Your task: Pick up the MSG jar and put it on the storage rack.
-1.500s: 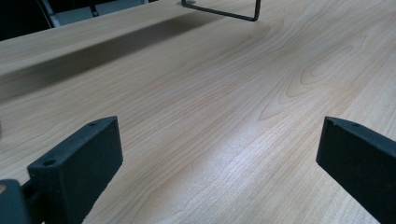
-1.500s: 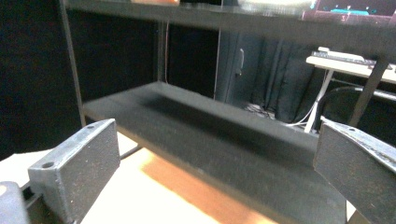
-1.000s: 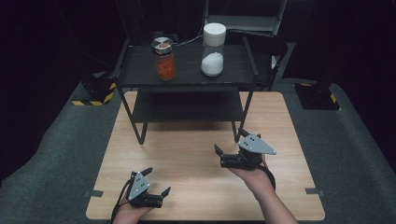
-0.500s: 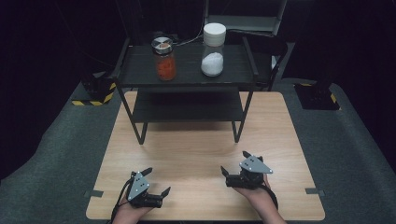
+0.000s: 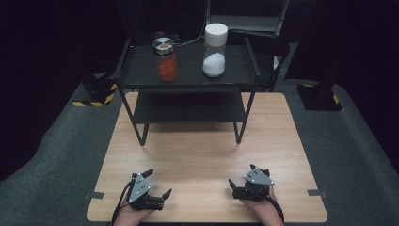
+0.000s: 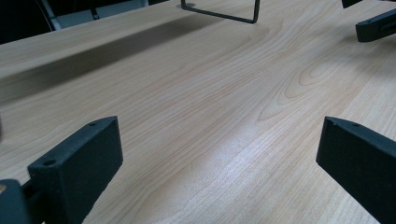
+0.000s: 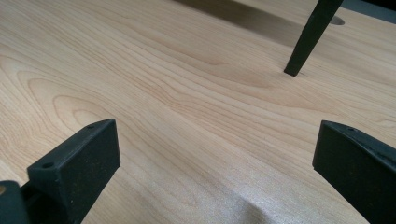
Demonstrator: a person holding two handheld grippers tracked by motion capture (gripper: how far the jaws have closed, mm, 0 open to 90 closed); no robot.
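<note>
Landmark: the black rack stands at the far part of the wooden table; all places below are given from this rack.
Left gripper: it rests low on the table near its front edge, well apart from the rack, in front of the rack's left legs. The person's left hand holds it from below. Its jaws are spread wide apart and nothing is between them; the left gripper view shows only bare wood between the two black jaws.
Red jar: it stands upright on the top shelf of the rack, at the left part, with a metal lid. No gripper touches it.
White jar: it stands upright on the same top shelf, just right of the red jar but not touching it, with a white cap and white powder inside.
Right gripper: it rests low on the table in front of the rack's right legs, well apart from the rack. Its jaws also stand wide apart and hold nothing.
Rack leg: in the right gripper view one black leg stands on the wood, beyond the open jaws.
</note>
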